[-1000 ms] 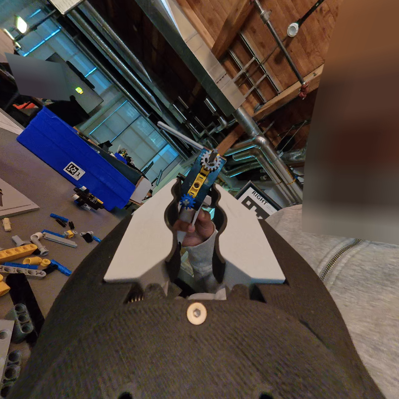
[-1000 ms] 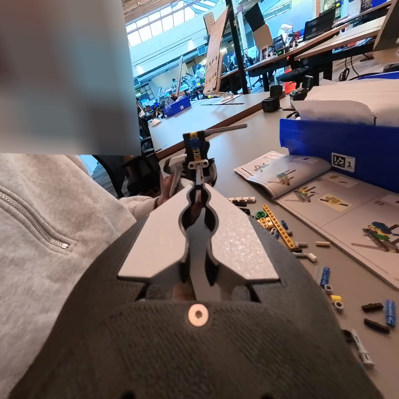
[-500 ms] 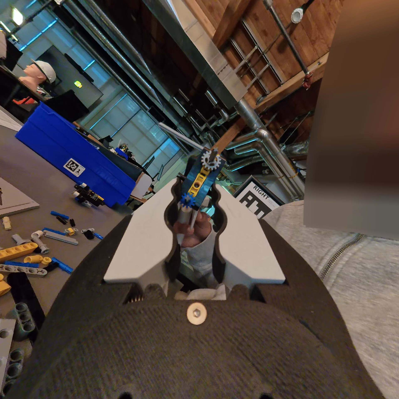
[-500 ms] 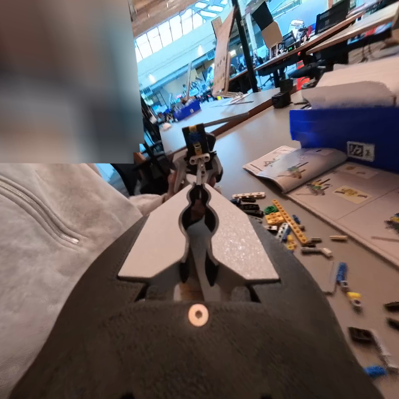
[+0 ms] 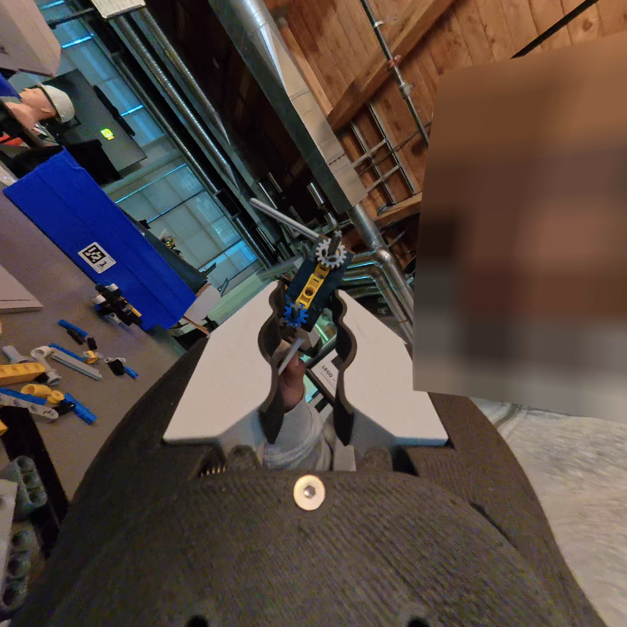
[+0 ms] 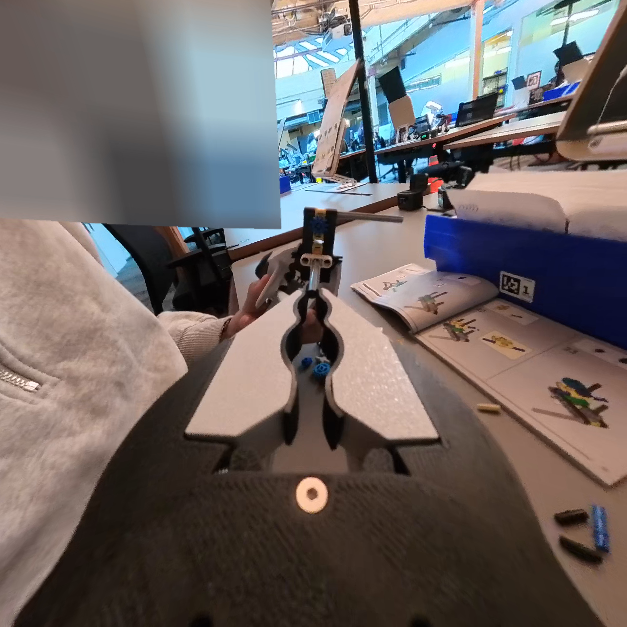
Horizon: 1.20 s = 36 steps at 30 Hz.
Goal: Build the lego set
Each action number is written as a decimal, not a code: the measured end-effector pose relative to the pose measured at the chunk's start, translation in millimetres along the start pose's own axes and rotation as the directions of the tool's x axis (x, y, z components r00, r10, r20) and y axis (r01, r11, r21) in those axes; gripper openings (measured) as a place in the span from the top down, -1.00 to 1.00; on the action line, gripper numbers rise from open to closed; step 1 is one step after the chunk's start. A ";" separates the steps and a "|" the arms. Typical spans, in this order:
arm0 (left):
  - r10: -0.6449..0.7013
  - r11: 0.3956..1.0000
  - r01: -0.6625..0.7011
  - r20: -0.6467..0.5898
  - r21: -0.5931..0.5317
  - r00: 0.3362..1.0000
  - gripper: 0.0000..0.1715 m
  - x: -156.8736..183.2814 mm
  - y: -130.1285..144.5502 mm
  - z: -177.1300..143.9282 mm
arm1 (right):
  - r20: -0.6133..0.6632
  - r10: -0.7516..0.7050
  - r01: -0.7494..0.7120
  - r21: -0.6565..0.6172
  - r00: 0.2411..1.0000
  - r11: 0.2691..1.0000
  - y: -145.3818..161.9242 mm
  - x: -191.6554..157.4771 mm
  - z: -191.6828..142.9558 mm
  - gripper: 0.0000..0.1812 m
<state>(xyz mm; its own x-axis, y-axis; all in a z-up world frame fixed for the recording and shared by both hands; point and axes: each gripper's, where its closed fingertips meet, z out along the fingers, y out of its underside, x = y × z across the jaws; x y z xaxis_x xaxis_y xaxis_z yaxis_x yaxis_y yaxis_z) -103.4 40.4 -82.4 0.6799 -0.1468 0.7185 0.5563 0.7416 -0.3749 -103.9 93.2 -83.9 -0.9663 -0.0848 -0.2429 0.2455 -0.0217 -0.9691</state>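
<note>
The lego assembly [image 5: 315,285] is a dark frame with a yellow beam, a grey gear [image 5: 330,253] on top, a blue gear [image 5: 296,315] below and a long grey axle [image 5: 285,220] sticking out sideways. My left gripper [image 5: 307,298] is shut on the frame and holds it in the air. In the right wrist view the assembly [image 6: 319,230] stands upright, with a white connector [image 6: 317,260] at its base. My right gripper [image 6: 311,295] is shut on a short grey axle [image 6: 312,280] under that connector. The left gripper's white finger [image 6: 271,281] shows behind.
A blue bin [image 6: 526,264] stands at the table's back, with an open instruction booklet [image 6: 475,332] in front of it. Loose pieces [image 5: 51,373] and a small black sub-assembly [image 5: 115,303] lie on the table. Loose blue gears [image 6: 320,369] lie below my right gripper. A grey-sleeved person [image 6: 68,339] is close. Spacing between my two grippers at the tips: around 6 cm.
Both grippers keep their hold and have swung together with the assembly. The right wrist view has turned: the yellow beam and nearby loose pieces slid out of sight, and blue gears show below.
</note>
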 end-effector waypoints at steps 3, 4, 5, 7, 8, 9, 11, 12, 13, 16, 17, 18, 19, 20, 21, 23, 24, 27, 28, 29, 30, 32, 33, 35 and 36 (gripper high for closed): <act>0.025 0.999 -0.024 0.027 -0.034 0.999 0.71 -5.7 8.6 3.0 | 0.007 0.028 -0.028 0.035 1.000 0.999 5.0 3.6 -9.3 0.97; 0.033 0.999 -0.031 0.035 -0.042 0.999 0.71 -7.4 10.6 3.8 | 0.020 0.046 -0.046 0.045 0.999 0.998 6.9 4.5 -11.8 0.97; 0.041 0.998 -0.039 0.045 -0.050 0.998 0.71 -9.6 12.4 4.3 | 0.033 0.062 -0.064 0.058 0.998 0.996 8.8 5.5 -14.0 0.96; 0.061 0.997 -0.057 0.067 -0.058 0.996 0.71 -13.0 14.1 4.7 | 0.060 0.083 -0.088 0.082 0.995 0.993 13.5 6.6 -16.7 0.97; 0.070 0.996 -0.065 0.078 -0.064 0.995 0.71 -14.4 14.9 4.7 | 0.074 0.090 -0.097 0.096 0.993 0.991 15.1 7.1 -17.6 0.97; 0.072 0.995 -0.065 0.089 -0.072 0.993 0.71 -15.8 15.6 4.5 | 0.086 0.096 -0.105 0.110 0.992 0.988 16.1 7.7 -18.4 0.97; 0.088 0.994 -0.078 0.125 -0.083 0.988 0.71 -20.9 16.2 3.6 | 0.099 0.111 -0.122 0.118 0.989 0.985 19.4 10.4 -19.4 0.97; 0.098 0.992 -0.086 0.136 -0.093 0.986 0.71 -22.0 16.9 3.3 | 0.102 0.118 -0.129 0.114 0.988 0.985 21.3 11.6 -19.8 0.97; 0.110 0.989 -0.095 0.144 -0.110 0.983 0.71 -22.6 18.1 3.2 | 0.102 0.120 -0.131 0.111 0.988 0.985 22.1 12.6 -20.4 0.97; 0.176 0.972 -0.141 0.185 -0.186 0.967 0.71 -27.7 25.8 3.9 | 0.086 0.104 -0.113 0.107 0.991 0.988 22.2 14.5 -22.5 0.97; 0.182 0.971 -0.147 0.182 -0.190 0.966 0.71 -27.2 26.5 4.6 | 0.083 0.103 -0.112 0.106 0.991 0.988 22.3 15.1 -23.2 0.97; 0.181 0.971 -0.145 0.185 -0.192 0.966 0.71 -28.3 27.2 4.6 | 0.085 0.107 -0.115 0.102 0.991 0.988 22.6 15.6 -23.7 0.97; 0.176 0.972 -0.140 0.189 -0.189 0.966 0.71 -29.6 27.2 4.2 | 0.087 0.113 -0.122 0.097 0.990 0.988 23.1 16.1 -24.0 0.97; 0.170 0.974 -0.135 0.190 -0.184 0.967 0.71 -30.6 27.1 3.9 | 0.087 0.119 -0.127 0.093 0.989 0.988 23.7 16.9 -24.0 0.97; 0.166 0.975 -0.131 0.192 -0.180 0.967 0.71 -31.4 26.7 3.7 | 0.086 0.122 -0.130 0.089 0.989 0.988 24.1 17.3 -24.0 0.97; 0.158 0.976 -0.124 0.192 -0.177 0.969 0.71 -31.8 26.4 3.5 | 0.085 0.126 -0.133 0.084 0.988 0.987 24.7 17.5 -23.7 0.97; 0.155 0.977 -0.121 0.191 -0.177 0.969 0.71 -32.0 26.8 3.6 | 0.086 0.130 -0.137 0.081 0.988 0.987 25.3 17.7 -23.5 0.97; 0.180 0.961 -0.131 0.192 -0.243 0.965 0.71 -35.2 40.5 7.1 | 0.086 0.140 -0.143 0.030 0.986 0.989 32.3 15.1 -18.3 0.97; 0.194 0.957 -0.143 0.190 -0.252 0.962 0.71 -35.7 43.6 8.2 | 0.079 0.128 -0.130 0.015 0.989 0.991 34.4 14.0 -16.4 0.97; 0.185 0.959 -0.135 0.190 -0.249 0.964 0.71 -36.3 44.1 8.4 | 0.068 0.113 -0.114 0.008 0.991 0.993 35.4 13.7 -15.3 0.97; 0.165 0.963 -0.117 0.187 -0.241 0.968 0.72 -36.2 43.2 8.0 | 0.063 0.105 -0.106 0.005 0.992 0.994 36.0 13.3 -14.7 0.97; 0.155 0.966 -0.109 0.187 -0.235 0.970 0.72 -36.3 42.6 7.8 | 0.060 0.104 -0.104 -0.001 0.993 0.995 36.7 13.4 -14.0 0.97; 0.157 0.965 -0.109 0.187 -0.240 0.970 0.72 -36.6 43.6 7.9 | 0.055 0.104 -0.104 -0.002 0.993 0.995 36.9 14.0 -13.7 0.97; 0.159 0.962 -0.109 0.186 -0.251 0.970 0.72 -37.3 46.5 9.0 | 0.052 0.101 -0.101 -0.005 0.993 0.995 37.4 13.7 -12.9 0.97; 0.159 0.961 -0.109 0.185 -0.255 0.970 0.72 -37.2 47.9 9.5 | 0.051 0.097 -0.097 -0.008 0.994 0.995 38.1 13.0 -12.0 0.96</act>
<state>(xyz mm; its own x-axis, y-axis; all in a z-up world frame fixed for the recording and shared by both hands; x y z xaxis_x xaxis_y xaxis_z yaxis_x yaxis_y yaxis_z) -106.6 87.6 -121.5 0.6594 0.0969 0.7455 0.5824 0.5612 -0.5881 -108.0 103.2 -124.5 -0.9327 -0.1370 -0.3336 0.3375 -0.0057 -0.9413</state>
